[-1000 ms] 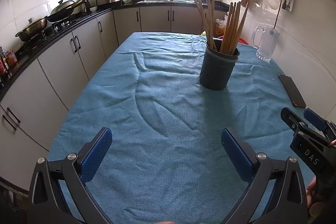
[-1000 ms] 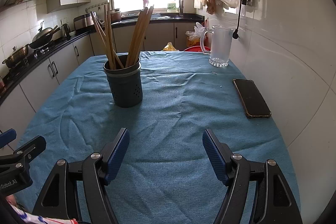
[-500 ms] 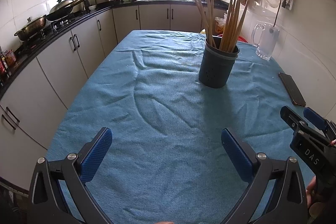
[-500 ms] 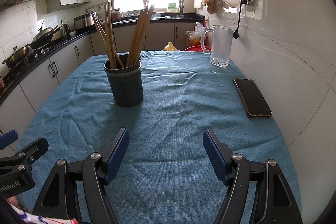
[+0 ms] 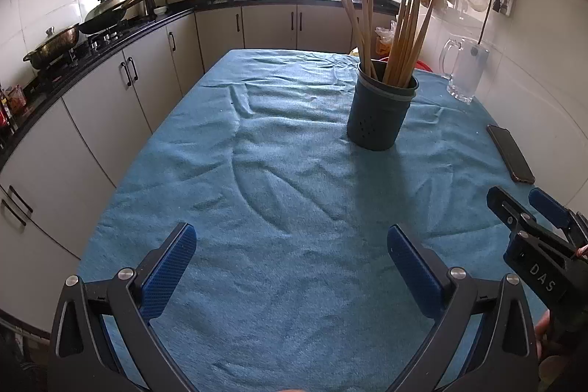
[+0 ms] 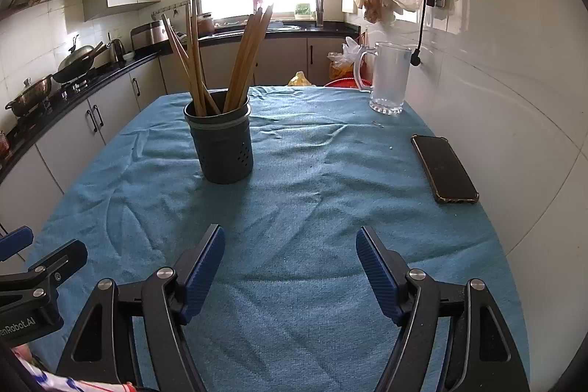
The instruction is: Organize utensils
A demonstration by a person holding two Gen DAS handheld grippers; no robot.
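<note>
A dark perforated utensil holder [image 5: 380, 109] stands upright on the blue cloth, with several wooden chopsticks [image 5: 402, 43] standing in it in two bunches. It also shows in the right wrist view [image 6: 222, 142], with its chopsticks [image 6: 248, 57]. My left gripper [image 5: 290, 263] is open and empty, low over the near part of the cloth. My right gripper [image 6: 290, 263] is open and empty, also near the front. Each gripper shows at the edge of the other's view: the right one [image 5: 529, 212], the left one [image 6: 40, 252].
A blue cloth [image 5: 286, 179] covers the table. A black phone [image 6: 444, 168] lies flat at the right by the tiled wall. A glass mug [image 6: 389, 79] stands at the back right. Kitchen counters with pans [image 5: 55, 39] run along the left.
Both grippers have drawn back slightly from the holder, which looks a little farther away. Both stay open and empty.
</note>
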